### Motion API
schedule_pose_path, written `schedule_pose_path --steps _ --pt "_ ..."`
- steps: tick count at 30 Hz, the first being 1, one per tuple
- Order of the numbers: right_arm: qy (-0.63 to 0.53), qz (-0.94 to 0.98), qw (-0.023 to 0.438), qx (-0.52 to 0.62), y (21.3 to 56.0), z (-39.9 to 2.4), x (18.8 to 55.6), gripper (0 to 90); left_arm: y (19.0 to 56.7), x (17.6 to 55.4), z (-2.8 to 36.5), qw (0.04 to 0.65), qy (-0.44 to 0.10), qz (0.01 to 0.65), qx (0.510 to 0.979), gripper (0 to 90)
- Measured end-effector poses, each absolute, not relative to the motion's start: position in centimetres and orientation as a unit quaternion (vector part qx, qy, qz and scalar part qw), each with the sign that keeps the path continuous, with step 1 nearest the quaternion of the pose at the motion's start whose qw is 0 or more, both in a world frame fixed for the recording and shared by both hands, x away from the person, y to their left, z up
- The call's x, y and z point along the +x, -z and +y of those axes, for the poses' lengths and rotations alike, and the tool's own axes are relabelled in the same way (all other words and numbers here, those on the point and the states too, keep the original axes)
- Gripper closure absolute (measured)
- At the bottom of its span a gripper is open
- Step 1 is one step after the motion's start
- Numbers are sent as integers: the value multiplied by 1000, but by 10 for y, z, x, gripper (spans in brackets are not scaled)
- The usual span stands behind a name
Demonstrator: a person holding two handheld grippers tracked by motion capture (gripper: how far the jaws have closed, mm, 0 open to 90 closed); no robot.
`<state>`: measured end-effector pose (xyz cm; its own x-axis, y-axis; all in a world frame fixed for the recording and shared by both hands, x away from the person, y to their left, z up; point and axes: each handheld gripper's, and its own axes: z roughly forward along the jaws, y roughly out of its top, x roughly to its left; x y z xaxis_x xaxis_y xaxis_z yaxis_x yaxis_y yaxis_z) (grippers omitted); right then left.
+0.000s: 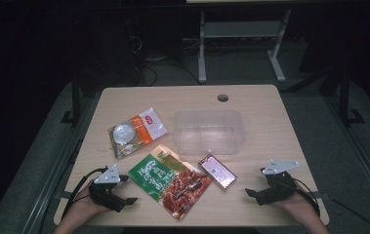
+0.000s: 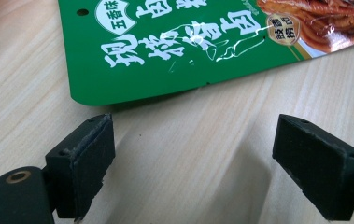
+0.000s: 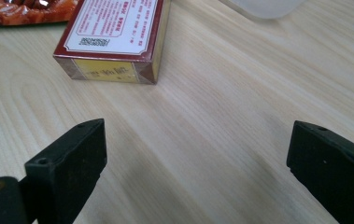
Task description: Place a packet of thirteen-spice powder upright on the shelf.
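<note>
Pale wood-grain table is seen against a dark room, with desk legs and cables on the floor beyond it. At its near edge the left gripper is held low over the wood, its jaws spread wide with nothing gripped between them; in the left gripper view the green snack pouch lies flat just ahead of the jaw tips, apart from both pads. The right gripper is likewise held wide open and empty, pointed toward the small red-and-yellow box, which rests on the table a little ahead of its left jaw and is not touched. Beyond that box, further from the right gripper, a clear plastic container is set. An orange-and-white packet is placed beyond the green pouch, well ahead of the left gripper.
</note>
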<state>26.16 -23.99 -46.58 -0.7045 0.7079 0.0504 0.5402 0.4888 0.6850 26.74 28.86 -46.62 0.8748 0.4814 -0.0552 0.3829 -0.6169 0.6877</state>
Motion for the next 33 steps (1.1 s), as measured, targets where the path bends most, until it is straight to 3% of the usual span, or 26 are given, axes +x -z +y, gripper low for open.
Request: schedule_pose_path --steps 10,33 --pt "-353 847 119 380 462 -239 257 61 464 269 286 375 -62 247 891 128" --pt "-383 847 115 349 441 -186 272 66 460 266 288 394 -76 246 882 128"
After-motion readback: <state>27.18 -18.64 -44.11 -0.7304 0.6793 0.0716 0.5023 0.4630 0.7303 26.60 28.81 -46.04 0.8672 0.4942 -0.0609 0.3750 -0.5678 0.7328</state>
